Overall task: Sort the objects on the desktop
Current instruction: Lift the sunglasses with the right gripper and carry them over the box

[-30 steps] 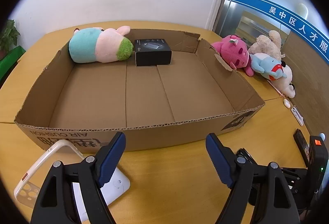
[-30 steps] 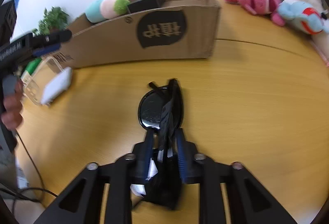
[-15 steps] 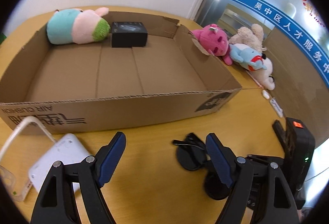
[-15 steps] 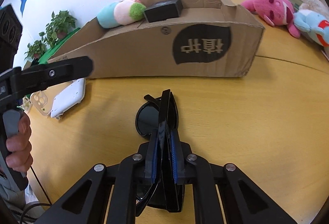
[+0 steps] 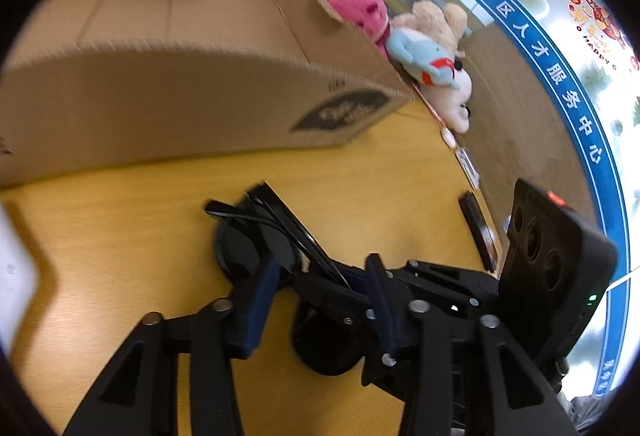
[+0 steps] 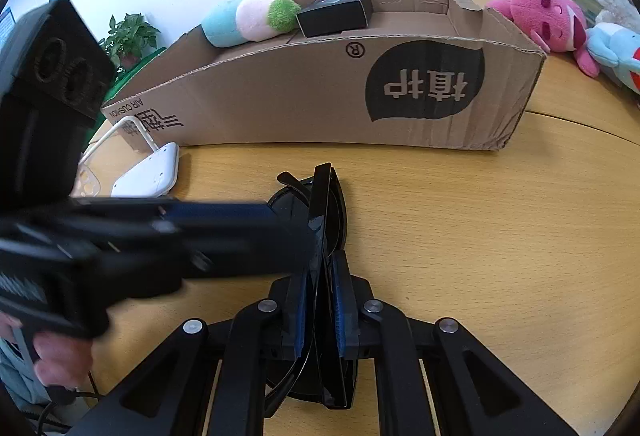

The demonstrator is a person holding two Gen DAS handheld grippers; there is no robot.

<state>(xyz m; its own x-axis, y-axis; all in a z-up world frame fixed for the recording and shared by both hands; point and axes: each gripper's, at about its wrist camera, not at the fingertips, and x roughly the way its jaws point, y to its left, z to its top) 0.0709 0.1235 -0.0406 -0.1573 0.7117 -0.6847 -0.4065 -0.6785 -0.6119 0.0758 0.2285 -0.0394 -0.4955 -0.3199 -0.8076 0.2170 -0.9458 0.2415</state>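
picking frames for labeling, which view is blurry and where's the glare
Left wrist view: motion-smeared throughout, cardboard box print unreadable, window at right blown out. Right wrist view: sharp on the sunglasses, only the crossing left gripper blurred; fisheye bends both.

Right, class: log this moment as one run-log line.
right hand-held gripper: shut on sunglasses | left hand-held gripper: open, at sunglasses | cardboard box: holds plush toy, black box

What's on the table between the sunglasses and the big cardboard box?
Nothing. In the right wrist view only bare wooden table lies between the sunglasses and the box.
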